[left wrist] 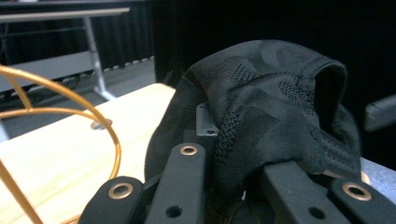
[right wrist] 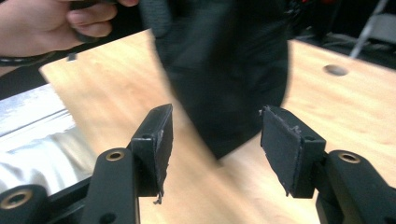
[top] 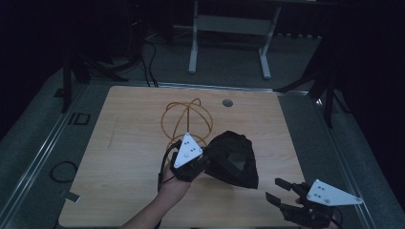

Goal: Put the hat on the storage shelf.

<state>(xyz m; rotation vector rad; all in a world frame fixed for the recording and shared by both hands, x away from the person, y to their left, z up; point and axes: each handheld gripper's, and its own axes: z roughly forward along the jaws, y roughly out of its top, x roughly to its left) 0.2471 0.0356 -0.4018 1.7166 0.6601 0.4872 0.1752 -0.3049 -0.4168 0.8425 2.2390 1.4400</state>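
Two tongs work over the wooden bench [top: 124, 157]. The left tongs [top: 206, 162], forearm reaching up from the bench's near edge, clamp the black fabric cap [top: 234, 160] mid-bench beside an orange cable [top: 186, 117]. The right tongs [top: 279, 191] hover gaping, empty, at the near right corner. The left gripper view shows the cap's mesh panels.

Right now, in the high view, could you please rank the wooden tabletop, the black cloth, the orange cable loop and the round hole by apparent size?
1. wooden tabletop
2. black cloth
3. orange cable loop, close to the cloth in spread, so this order is unsure
4. round hole
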